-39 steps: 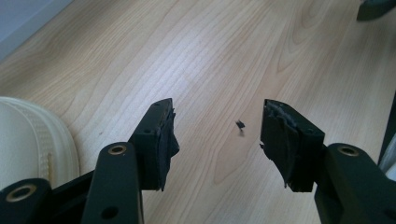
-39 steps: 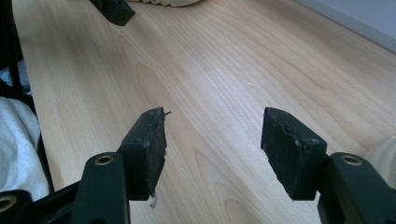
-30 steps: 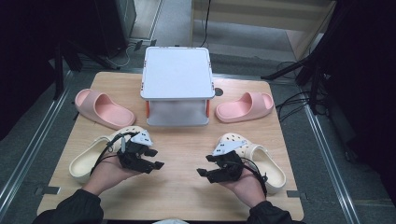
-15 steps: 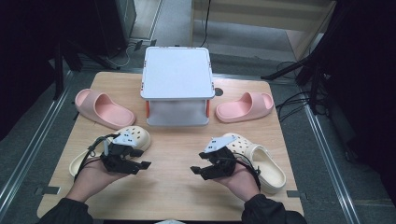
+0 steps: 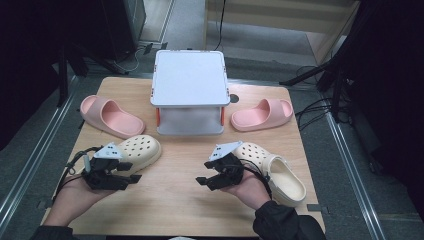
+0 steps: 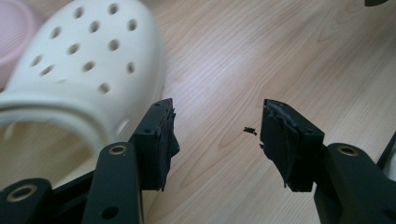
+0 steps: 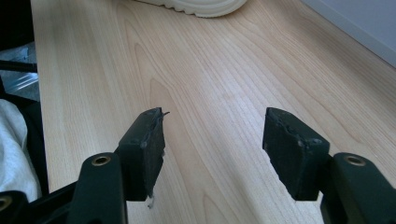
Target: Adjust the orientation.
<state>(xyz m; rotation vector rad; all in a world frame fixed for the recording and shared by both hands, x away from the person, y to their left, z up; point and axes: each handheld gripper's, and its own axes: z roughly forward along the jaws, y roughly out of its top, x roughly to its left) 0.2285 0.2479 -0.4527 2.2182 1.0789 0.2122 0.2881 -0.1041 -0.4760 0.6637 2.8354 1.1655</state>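
- left cream clog (image 5: 141, 150): perforated toe, lying upright on the wooden table, toe pointing toward the centre.
- right cream clog (image 5: 276, 170): same kind, upright, heel toward the table's right edge.

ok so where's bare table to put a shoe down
Bare wood lies between the left gripper and right gripper, in front of the white box. Crowded: beside the box, each side has a pink slide and cream clog.
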